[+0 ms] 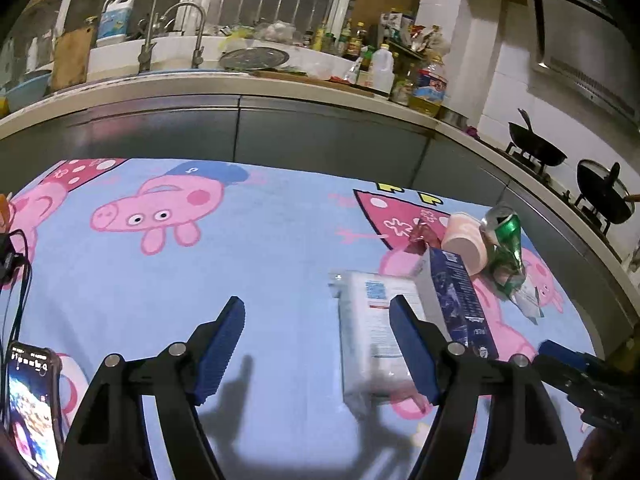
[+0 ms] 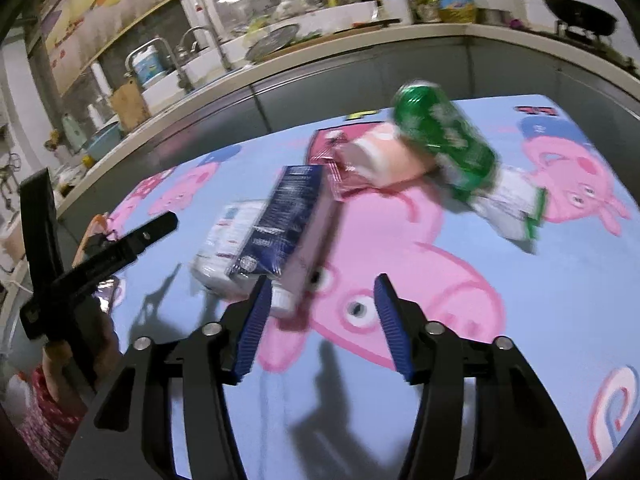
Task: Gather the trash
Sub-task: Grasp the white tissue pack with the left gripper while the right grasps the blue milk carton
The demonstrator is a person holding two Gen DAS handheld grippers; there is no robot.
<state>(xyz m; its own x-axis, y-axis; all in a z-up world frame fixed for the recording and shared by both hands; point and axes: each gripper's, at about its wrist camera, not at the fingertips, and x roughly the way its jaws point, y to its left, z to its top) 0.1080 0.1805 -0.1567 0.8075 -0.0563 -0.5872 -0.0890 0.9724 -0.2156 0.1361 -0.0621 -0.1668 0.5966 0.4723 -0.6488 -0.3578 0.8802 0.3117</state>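
Hovering left claw [image 1: 316, 348] released over table [image 1: 280, 248], white packet [image 1: 364, 332] at its right finger | right claw [image 2: 320, 320] released, blue box [image 2: 280, 220] just beyond its left finger | farther: pink cup [image 2: 392, 156], crushed green can [image 2: 444, 140] touching, with a white wrapper [image 2: 516, 204] beside them
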